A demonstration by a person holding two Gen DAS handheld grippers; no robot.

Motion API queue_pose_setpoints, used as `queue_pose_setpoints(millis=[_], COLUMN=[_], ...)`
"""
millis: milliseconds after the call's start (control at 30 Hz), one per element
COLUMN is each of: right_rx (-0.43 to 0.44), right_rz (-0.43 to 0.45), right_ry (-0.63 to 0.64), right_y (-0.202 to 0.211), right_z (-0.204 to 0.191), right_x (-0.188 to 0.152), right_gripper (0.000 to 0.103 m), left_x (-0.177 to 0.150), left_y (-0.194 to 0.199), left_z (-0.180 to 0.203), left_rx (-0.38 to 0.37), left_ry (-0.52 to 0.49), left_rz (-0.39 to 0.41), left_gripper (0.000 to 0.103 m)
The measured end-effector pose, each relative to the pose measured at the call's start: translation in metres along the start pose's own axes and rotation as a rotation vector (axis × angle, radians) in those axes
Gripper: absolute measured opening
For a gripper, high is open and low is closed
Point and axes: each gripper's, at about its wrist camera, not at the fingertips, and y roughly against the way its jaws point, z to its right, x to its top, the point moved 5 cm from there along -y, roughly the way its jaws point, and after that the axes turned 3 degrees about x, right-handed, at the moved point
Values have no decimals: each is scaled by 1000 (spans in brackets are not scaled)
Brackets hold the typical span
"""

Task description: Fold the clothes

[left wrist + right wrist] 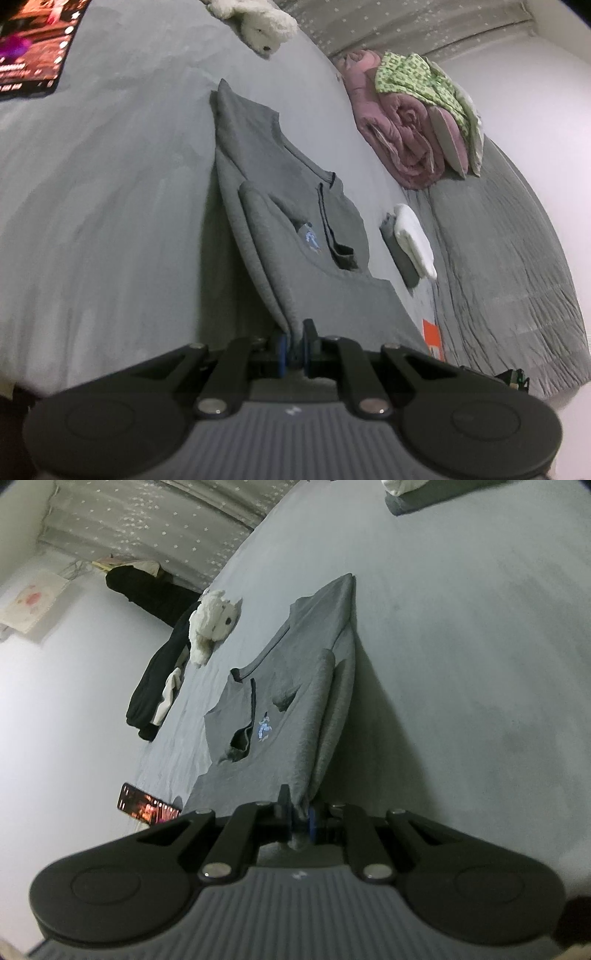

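A grey sweatshirt (291, 221) with a small blue chest logo and a dark collar lies on the grey bed, one side folded over its front. It also shows in the right wrist view (295, 694). My left gripper (294, 349) is shut on the near edge of the sweatshirt, with fabric pinched between the fingers. My right gripper (301, 818) is shut on the near edge of the sweatshirt from the opposite end, cloth bunched between its fingers.
A white plush toy (264, 22) lies at the bed's far end; it shows in the right wrist view too (212, 622). A rolled pink quilt with green cloth (410, 118), folded white and grey items (412, 240), a lit phone (147, 806) and dark clothes (159, 675) lie around.
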Motion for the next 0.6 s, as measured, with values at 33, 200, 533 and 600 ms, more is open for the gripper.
queue_pose_setpoints(millis=[33,200,533,600], right_rx=[5,17,-61,-64], right_rz=[-1,-5,-75,-91], right_ry=[-7,-28,-52,-67], right_y=[3,12,-11,-17], right_z=[1,8,37,44], right_x=[-3,-14,-30,-32], right_gripper=[11,11,13,18], left_x=[-4,-20,-41,-45], left_y=[2,5,-17,-22], left_z=[1,0,-29,-37], left_rx=[-3,-11,26,34], left_ry=[-1,-17,-11,-9], left_rz=[-3,-23,-93,-114], left_gripper=[8,8,9,11])
